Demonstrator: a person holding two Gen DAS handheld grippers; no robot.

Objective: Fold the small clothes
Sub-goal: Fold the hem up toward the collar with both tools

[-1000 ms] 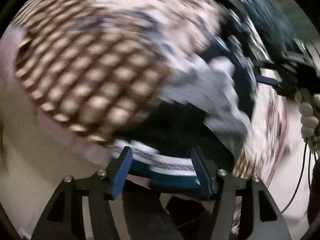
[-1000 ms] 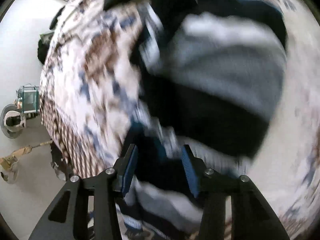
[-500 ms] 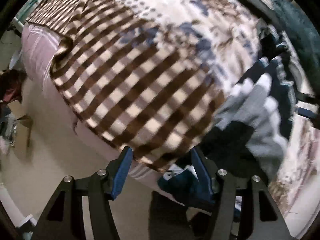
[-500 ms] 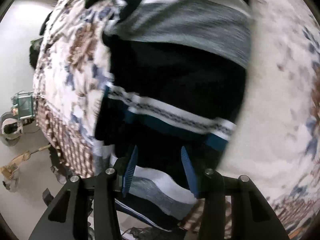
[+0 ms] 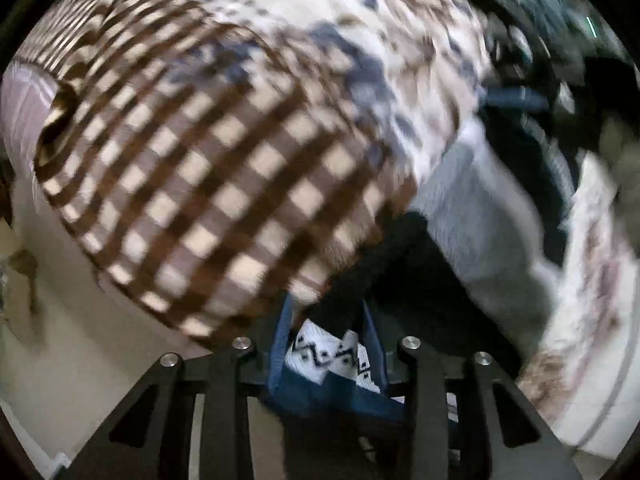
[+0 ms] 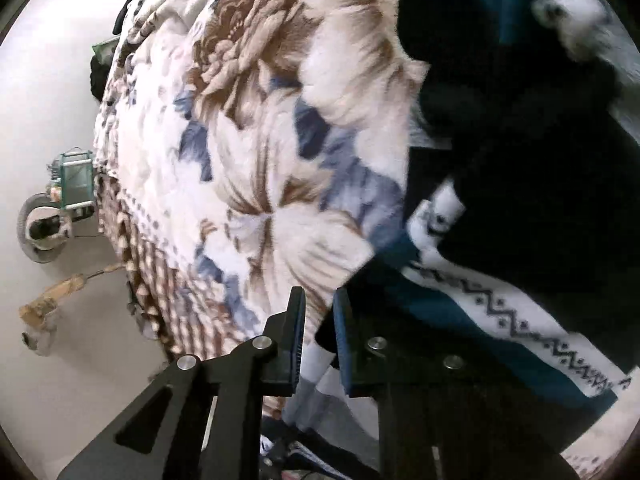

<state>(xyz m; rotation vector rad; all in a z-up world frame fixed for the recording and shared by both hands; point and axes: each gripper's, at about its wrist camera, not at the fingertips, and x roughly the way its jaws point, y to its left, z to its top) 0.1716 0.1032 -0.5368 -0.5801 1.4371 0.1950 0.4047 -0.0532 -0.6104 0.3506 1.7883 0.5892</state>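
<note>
A small knitted sweater (image 5: 472, 220) in black, grey, white and teal bands lies on a flowered bedspread (image 5: 320, 32). My left gripper (image 5: 326, 344) is shut on its patterned white and teal hem at the bed's edge. In the right wrist view the same sweater (image 6: 520, 184) fills the right side, its zigzag band running to the lower right. My right gripper (image 6: 318, 332) is shut on a fold of the sweater's edge. Both views are blurred by motion.
The bedspread (image 6: 256, 168) has a brown checked border (image 5: 192, 184) hanging over the bed's side. Pale floor (image 6: 52, 100) lies to the left, with a fan and small clutter (image 6: 60, 208) on it. Dark clothes (image 5: 560, 32) sit at the far right of the bed.
Both grippers have closed from wide open onto the sweater's edge. The sweater has shifted across the bed, and the right view has swung so the bedspread now fills its left side.
</note>
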